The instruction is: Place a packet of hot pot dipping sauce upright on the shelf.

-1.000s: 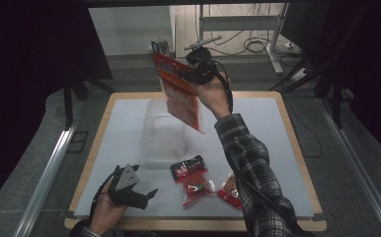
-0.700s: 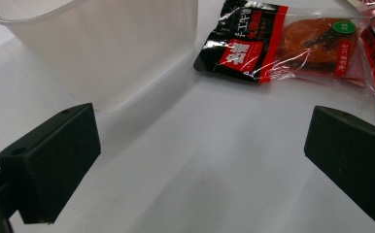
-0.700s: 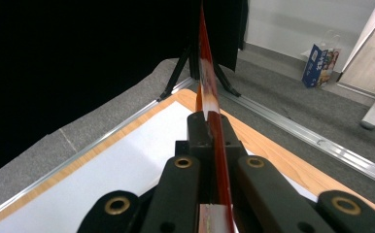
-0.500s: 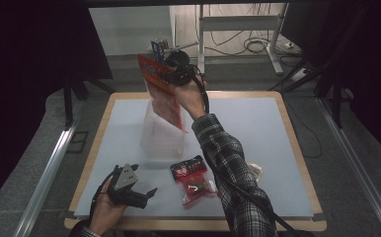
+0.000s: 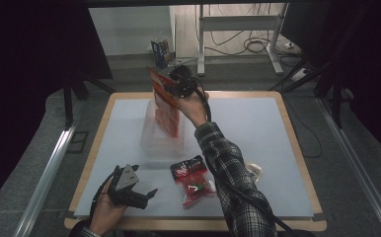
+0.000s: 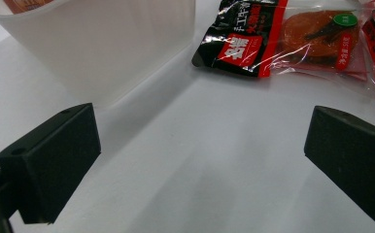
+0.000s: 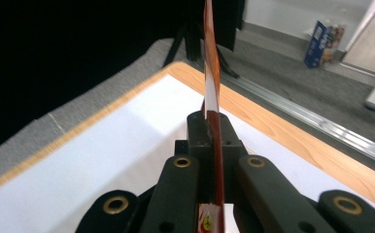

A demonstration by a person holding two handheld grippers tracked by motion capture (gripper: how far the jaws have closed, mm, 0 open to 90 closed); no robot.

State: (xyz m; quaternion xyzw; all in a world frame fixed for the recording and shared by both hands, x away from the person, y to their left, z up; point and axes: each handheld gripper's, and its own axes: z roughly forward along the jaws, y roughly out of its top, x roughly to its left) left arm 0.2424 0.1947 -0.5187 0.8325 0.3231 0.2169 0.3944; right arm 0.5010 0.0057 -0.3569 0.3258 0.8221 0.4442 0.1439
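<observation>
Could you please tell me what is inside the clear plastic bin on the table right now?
The red snack packet, clamped in the right gripper, hangs with its lower end inside the clear plastic bin. The packet covers part of the bin's floor, so other contents cannot be ruled out.

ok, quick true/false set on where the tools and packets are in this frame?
1. The right tool is shut on a red packet. True.
2. That packet lies flat on the table. False: it is held upright, its lower end in the clear bin.
3. The left tool is open with nothing between its jaws. True.
4. The left tool is holding the bin. False: in the left gripper view the bin stands ahead of the jaws, untouched.
5. More packets lie on the table in front of the bin. True.
</observation>
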